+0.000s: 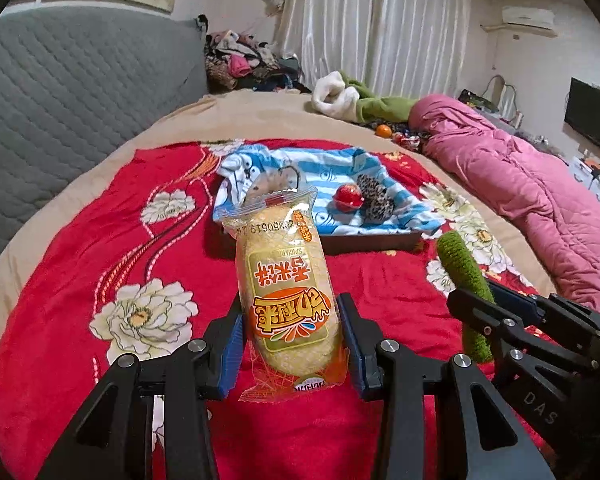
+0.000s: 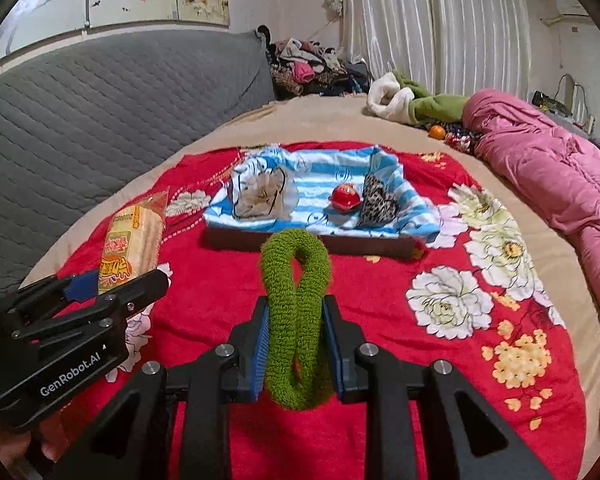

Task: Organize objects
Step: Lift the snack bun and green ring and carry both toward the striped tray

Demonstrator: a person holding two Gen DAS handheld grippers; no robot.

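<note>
My left gripper is shut on a yellow snack packet and holds it above the red flowered blanket; the packet also shows in the right wrist view. My right gripper is shut on a green fuzzy loop, squeezed into a figure eight; it shows at the right of the left wrist view. Ahead lies a shallow brown tray lined with a blue striped cloth. In it sit a red toy, a leopard-print item and a white printed bundle.
The red blanket covers a beige bed. A grey quilted headboard stands at the left. A pink duvet lies along the right. A clothes pile, a white and green garment and an orange lie at the back.
</note>
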